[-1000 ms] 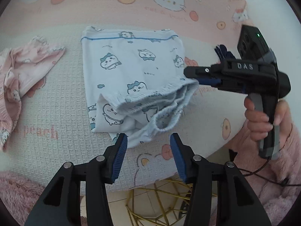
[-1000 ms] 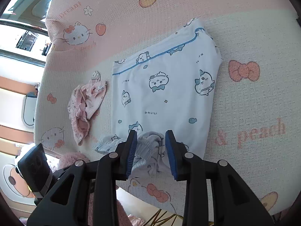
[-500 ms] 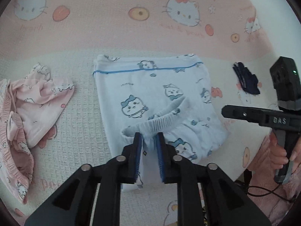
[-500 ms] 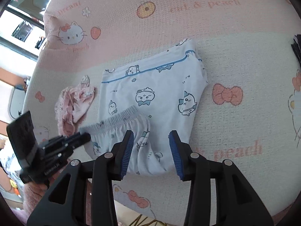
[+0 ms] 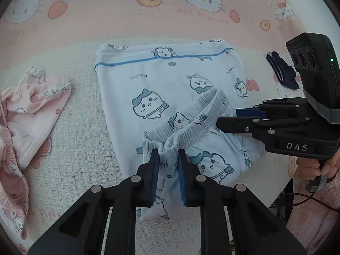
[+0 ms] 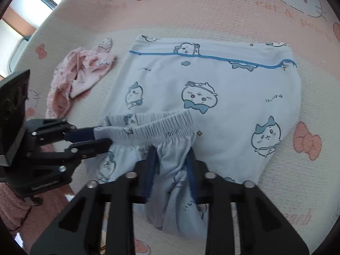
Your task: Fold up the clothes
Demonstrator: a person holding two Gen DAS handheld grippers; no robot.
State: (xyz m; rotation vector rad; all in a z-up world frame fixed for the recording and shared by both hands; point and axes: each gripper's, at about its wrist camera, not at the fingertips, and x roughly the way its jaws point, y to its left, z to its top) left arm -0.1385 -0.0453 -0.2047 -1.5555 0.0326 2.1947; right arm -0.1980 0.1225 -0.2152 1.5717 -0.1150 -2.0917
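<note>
1. Jaws of the left gripper (image 5: 167, 159) are closing, their blue pads pinching the bunched elastic waistband (image 5: 187, 127) of the pale blue cotton pyjama trousers printed with cartoon animals (image 5: 170, 89); the gathered cloth sits squeezed between them at the near left end of the band.
2. Jaws of the right gripper (image 6: 171, 161) are closing too — a fold of the same trousers' cloth, just below the waistband (image 6: 161, 127), is caught between the two pads.
3. In the left wrist view the right gripper (image 5: 229, 121) comes in from the right, held by a hand (image 5: 314, 165) in a fluffy pink sleeve (image 5: 318, 212), its tips at the right end of the waistband.
4. In the right wrist view the left gripper (image 6: 102, 137) enters from the left, its tips on the band's left end.
5. Between the two grippers the waistband stands raised off the layer beneath, its opening slightly agape.
6. Beyond it the rest of the trousers lies flat and folded on the table, which is covered with a pink-and-cream waffle-weave cloth printed with cat faces and bows (image 5: 74, 127); a thin blue piping line (image 5: 161, 58) runs across the far edge of the garment.
7. Left of the trousers, apart from them, lies a crumpled pale pink frilled garment (image 5: 31, 110).
8. Far right, near the cloth's edge — a small dark navy item (image 5: 282, 72), too small to identify.
</note>
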